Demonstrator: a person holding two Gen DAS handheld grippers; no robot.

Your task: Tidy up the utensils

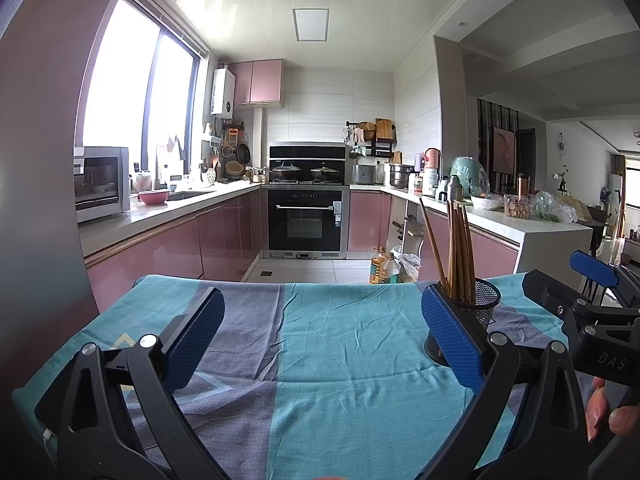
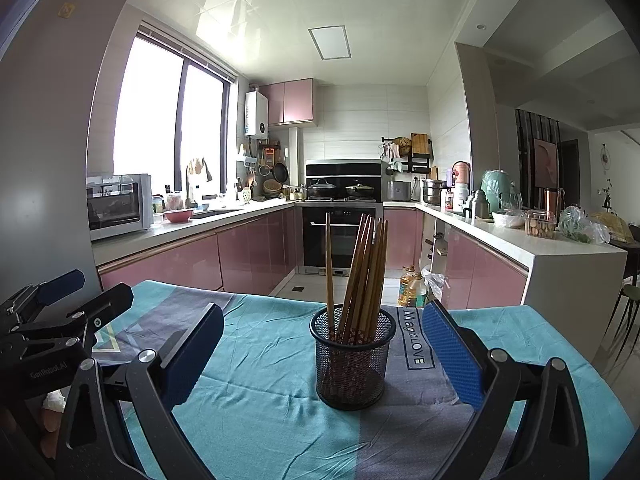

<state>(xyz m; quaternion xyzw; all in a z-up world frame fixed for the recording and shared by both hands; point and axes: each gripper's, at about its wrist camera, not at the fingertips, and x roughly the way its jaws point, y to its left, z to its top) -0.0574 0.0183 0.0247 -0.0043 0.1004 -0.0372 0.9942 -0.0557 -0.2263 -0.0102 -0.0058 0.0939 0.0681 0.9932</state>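
Worktop under a teal-and-grey patterned cloth (image 2: 260,360), bare of loose utensils wherever the views reach. Black wire-mesh cup (image 2: 353,360) stands upright ahead, between the released fingers of the right gripper (image 2: 320,360), holding all visible brown wooden chopsticks (image 2: 360,272). Left gripper (image 1: 320,332), fingers likewise spread, grasps nothing. The sorting appears complete or nearly so.

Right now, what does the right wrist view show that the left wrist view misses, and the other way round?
Only the right wrist view shows the whole mesh holder standing centred between the open right claw, plus the cloth's "MagicLOVE" lettering. Only the left wrist view shows the bare cloth between the open left claw, with the holder half hidden behind its right finger. Both show the chopsticks upright in the holder.
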